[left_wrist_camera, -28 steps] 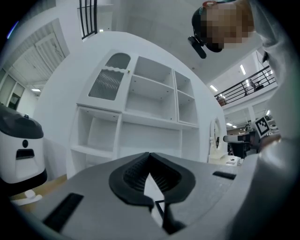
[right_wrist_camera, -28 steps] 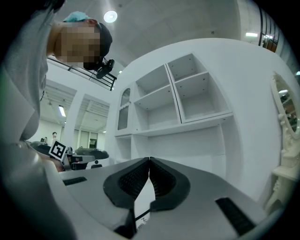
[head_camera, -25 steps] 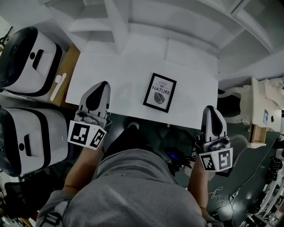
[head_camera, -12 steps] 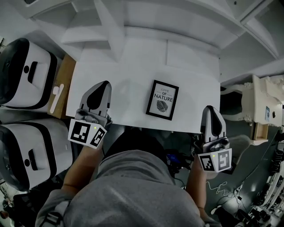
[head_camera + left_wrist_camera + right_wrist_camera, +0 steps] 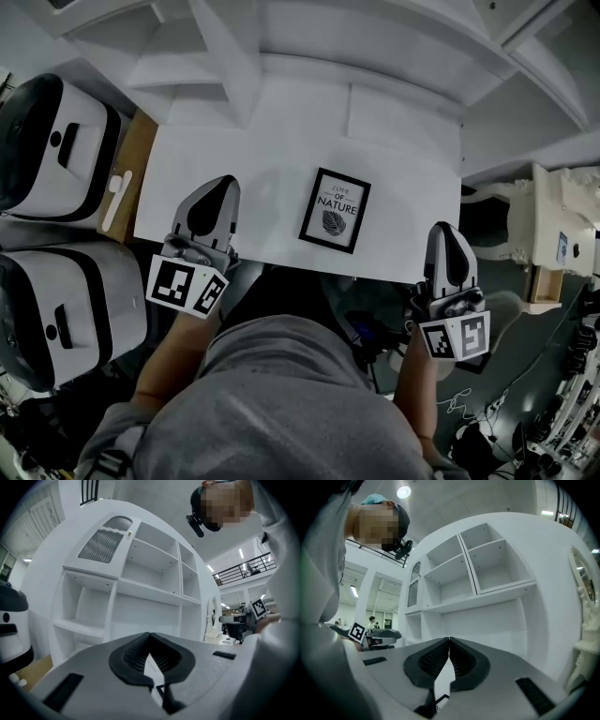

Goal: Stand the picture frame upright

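The black picture frame (image 5: 335,210), with a leaf print and lettering, lies flat near the front edge of the white table (image 5: 234,150). My left gripper (image 5: 222,182) reaches over the table's front edge, to the left of the frame and apart from it. My right gripper (image 5: 448,229) hangs at the table's front right corner, right of the frame and clear of it. Both are shut with nothing between their jaws, as the left gripper view (image 5: 149,635) and the right gripper view (image 5: 449,640) show. A dark corner of the frame (image 5: 158,687) shows through the gap under the left jaws.
A white shelf unit (image 5: 281,47) stands right behind the table. Two white-and-black appliances (image 5: 56,141) (image 5: 66,309) sit at the left beside a wooden top with a white spoon (image 5: 117,192). Ornate white furniture (image 5: 553,225) stands at the right, with cables on the floor.
Both grippers have edged forward over the table's near edge, still shut. The frame has not moved on the table.
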{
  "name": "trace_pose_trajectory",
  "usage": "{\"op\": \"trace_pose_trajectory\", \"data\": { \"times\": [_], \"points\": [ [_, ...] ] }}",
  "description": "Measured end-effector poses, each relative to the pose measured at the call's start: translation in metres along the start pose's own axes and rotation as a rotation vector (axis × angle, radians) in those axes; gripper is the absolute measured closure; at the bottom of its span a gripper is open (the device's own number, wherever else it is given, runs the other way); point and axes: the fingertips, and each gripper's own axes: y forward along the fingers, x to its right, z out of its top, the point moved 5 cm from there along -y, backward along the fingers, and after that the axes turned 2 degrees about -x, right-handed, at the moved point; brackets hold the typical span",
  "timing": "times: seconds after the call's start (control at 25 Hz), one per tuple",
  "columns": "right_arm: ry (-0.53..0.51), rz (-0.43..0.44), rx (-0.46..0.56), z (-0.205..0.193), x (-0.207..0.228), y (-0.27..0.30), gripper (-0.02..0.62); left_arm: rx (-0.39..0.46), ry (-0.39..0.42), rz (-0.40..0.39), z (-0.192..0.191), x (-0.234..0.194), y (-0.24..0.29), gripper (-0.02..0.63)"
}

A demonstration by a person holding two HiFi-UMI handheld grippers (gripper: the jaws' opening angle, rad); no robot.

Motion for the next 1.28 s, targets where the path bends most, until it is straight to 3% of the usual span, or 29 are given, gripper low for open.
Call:
{"op": "trace_pose_trajectory", "data": {
  "times": [1.28],
  "points": [
    [0.038,0.037,-0.065,-0.036,0.014,0.02,0.569,-0.085,-0.02,-0.063,-0.042,0.022,0.027,0.6]
  ]
}}
